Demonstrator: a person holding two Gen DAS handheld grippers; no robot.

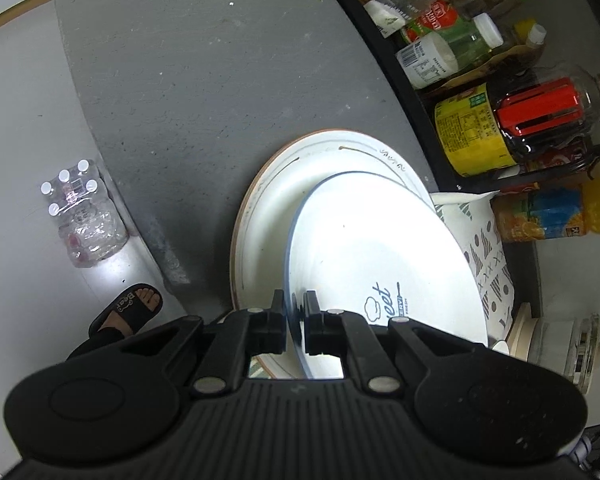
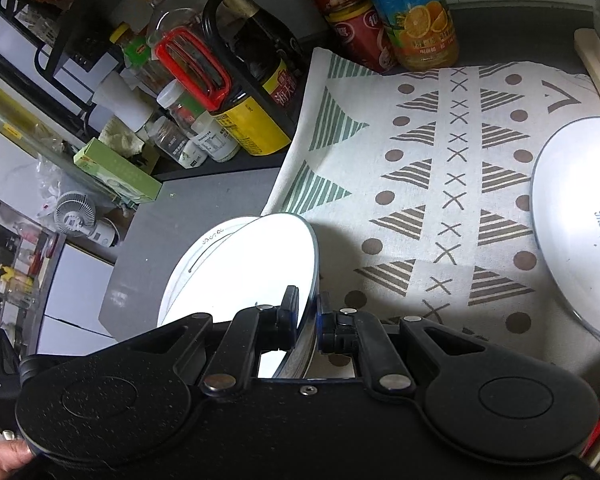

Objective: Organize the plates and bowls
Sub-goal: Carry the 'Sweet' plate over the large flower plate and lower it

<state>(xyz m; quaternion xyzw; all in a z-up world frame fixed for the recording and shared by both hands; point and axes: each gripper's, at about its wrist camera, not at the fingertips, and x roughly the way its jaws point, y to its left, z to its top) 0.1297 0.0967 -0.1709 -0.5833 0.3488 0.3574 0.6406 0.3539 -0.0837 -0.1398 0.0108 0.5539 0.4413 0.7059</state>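
Observation:
In the left wrist view my left gripper (image 1: 294, 308) is shut on the near rim of a white plate with a blue rim (image 1: 380, 248). That plate hangs tilted over a larger white plate with a brown rim (image 1: 268, 200), which lies on the grey counter (image 1: 180, 100). In the right wrist view my right gripper (image 2: 309, 312) is shut on the rim of a blue-rimmed white plate (image 2: 260, 264), held tilted. The larger lined plate (image 2: 204, 252) shows behind it. I cannot tell whether both grippers hold the same plate. Another white dish with blue lettering (image 2: 572, 216) rests on the patterned cloth (image 2: 440, 160).
A black rack of bottles and jars (image 1: 480, 60) lines the counter's far side, with an orange juice bottle (image 2: 416, 12) by the cloth. A wooden board (image 2: 596, 64) lies at the far right. On the floor are a pack of water bottles (image 1: 80, 208) and a person's sandalled foot (image 1: 132, 308).

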